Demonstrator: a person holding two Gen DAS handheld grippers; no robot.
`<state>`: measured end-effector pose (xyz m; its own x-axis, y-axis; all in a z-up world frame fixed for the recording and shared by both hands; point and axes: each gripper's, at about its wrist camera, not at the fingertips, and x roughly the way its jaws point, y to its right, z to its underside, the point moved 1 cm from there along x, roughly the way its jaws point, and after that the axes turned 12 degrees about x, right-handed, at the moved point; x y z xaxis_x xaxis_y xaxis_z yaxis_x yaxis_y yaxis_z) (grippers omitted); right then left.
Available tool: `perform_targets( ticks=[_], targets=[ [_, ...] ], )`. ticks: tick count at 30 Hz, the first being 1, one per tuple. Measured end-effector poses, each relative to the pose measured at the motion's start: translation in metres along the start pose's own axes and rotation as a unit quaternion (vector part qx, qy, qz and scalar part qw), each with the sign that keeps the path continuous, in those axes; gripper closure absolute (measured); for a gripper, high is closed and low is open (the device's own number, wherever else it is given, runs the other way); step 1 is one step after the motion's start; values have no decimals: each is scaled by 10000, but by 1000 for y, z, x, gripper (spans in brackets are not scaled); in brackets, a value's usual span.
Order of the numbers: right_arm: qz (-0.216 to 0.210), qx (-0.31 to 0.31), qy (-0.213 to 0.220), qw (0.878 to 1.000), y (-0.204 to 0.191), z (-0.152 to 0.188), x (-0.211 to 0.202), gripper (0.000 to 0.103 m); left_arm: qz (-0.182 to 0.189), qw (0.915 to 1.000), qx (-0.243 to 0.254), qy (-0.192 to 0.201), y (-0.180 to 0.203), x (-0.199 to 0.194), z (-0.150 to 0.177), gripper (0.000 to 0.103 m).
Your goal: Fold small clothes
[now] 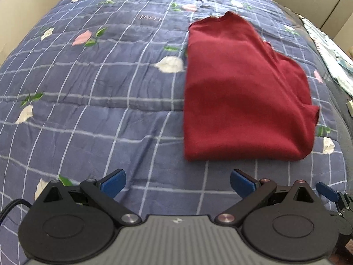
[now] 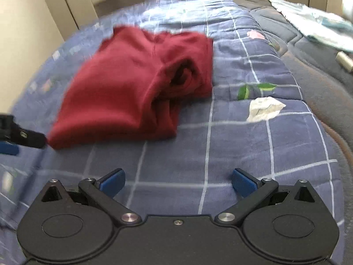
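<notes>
A dark red garment lies folded in a thick bundle on the blue checked quilt. In the right wrist view the garment shows rumpled layers at its right end. My left gripper is open and empty, just short of the garment's near edge and a little to its left. My right gripper is open and empty over bare quilt, near the garment's right end. The right gripper's blue fingertip shows at the left wrist view's right edge. The left gripper's fingertip shows at the right wrist view's left edge.
A pale blue-green cloth lies on a dark grey mattress pad to the right of the quilt. A small white object lies near it. Beige walls and cupboards stand behind the bed.
</notes>
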<state>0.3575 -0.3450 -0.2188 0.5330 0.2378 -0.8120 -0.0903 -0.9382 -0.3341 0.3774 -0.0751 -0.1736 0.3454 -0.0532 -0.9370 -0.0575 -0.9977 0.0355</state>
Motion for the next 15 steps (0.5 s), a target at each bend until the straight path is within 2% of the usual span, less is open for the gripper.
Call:
perform_targets(
  ticks=[3, 6, 15],
  targets=[
    [-469, 321, 203, 9982, 12, -18, -9, 0, -14, 9999, 22, 150, 1, -2, -13, 0],
    [-697, 513, 425, 9953, 22, -41, -7, 0, -69, 9996, -34, 278, -2, -2, -29, 0],
    [-1357, 1220, 286, 9828, 36, -112, 49, 0, -332, 9972, -36, 662, -15, 23, -91, 0]
  ],
)
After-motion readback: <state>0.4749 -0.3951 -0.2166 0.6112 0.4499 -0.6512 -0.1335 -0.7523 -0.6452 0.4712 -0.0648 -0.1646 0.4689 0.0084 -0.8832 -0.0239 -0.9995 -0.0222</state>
